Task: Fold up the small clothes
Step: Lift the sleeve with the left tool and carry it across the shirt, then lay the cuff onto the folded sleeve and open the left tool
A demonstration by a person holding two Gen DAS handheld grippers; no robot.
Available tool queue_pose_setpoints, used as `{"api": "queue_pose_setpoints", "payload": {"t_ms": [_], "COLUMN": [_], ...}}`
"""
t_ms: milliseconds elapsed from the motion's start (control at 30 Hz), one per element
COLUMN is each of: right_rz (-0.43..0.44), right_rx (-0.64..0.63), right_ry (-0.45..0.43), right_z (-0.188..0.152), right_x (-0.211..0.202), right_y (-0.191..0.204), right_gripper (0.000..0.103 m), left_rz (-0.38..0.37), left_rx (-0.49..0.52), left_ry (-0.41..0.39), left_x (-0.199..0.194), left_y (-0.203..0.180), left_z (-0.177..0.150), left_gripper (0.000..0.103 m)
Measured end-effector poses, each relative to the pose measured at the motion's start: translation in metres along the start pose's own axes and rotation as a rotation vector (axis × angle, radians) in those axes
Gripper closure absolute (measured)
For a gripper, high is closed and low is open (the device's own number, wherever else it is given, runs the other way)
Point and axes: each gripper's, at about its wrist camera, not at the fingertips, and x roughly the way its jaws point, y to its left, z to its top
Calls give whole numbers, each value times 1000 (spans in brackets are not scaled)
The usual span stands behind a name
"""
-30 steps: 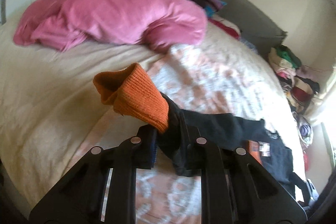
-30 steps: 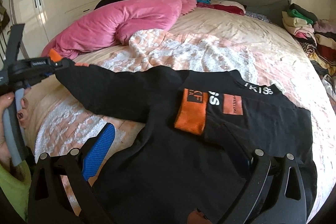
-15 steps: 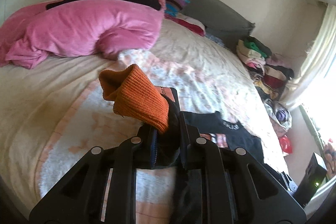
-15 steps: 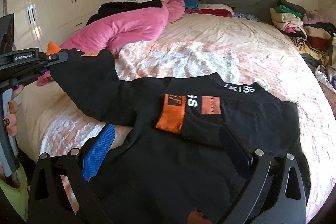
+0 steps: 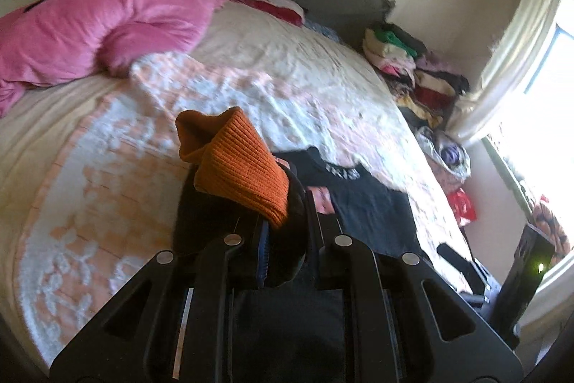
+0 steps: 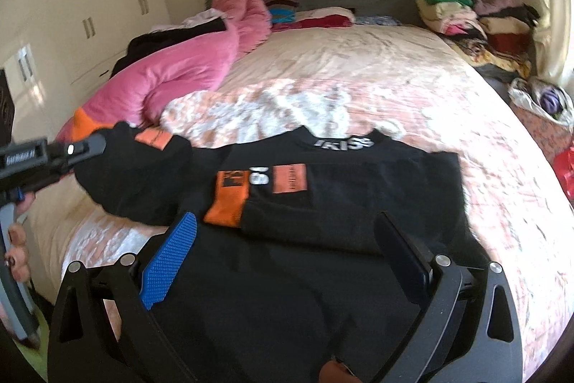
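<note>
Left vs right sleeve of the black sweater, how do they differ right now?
The left sleeve is lifted off the bed, pinched near its orange cuff by the left gripper; the right sleeve lies folded flat across the sweater's chest, with the open right gripper empty above it. Both are black with orange ribbed cuffs.

We cannot read the orange patches (image 6: 290, 179) on the black sweater (image 6: 323, 203): their print is too blurred. The sweater's hem runs off the bottom edge below the right gripper (image 6: 283, 261). The left gripper (image 5: 287, 232) hides the sleeve fabric pinched between its fingers, behind the orange cuff (image 5: 236, 167). Beside the sweater's far sleeve, the holding hand (image 6: 18, 250) is cut by the left edge
</note>
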Motion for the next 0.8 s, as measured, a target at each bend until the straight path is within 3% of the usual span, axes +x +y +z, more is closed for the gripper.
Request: {"api": "queue_pose_setpoints", "payload": {"t_ms": [433, 800], "right_rz": [-102, -136], "right_rx": [139, 212], "right_ry": [-12, 23], "right_z": [-12, -27], "right_x": [-20, -19], "right_y": [-76, -109], "right_gripper": [4, 4], "left_rz": [-44, -89], "left_rx": [143, 219], "left_ry": [161, 319], "left_x": [58, 88], "left_y": [-56, -77], "left_z": [-41, -87], "left_gripper": [94, 91]}}
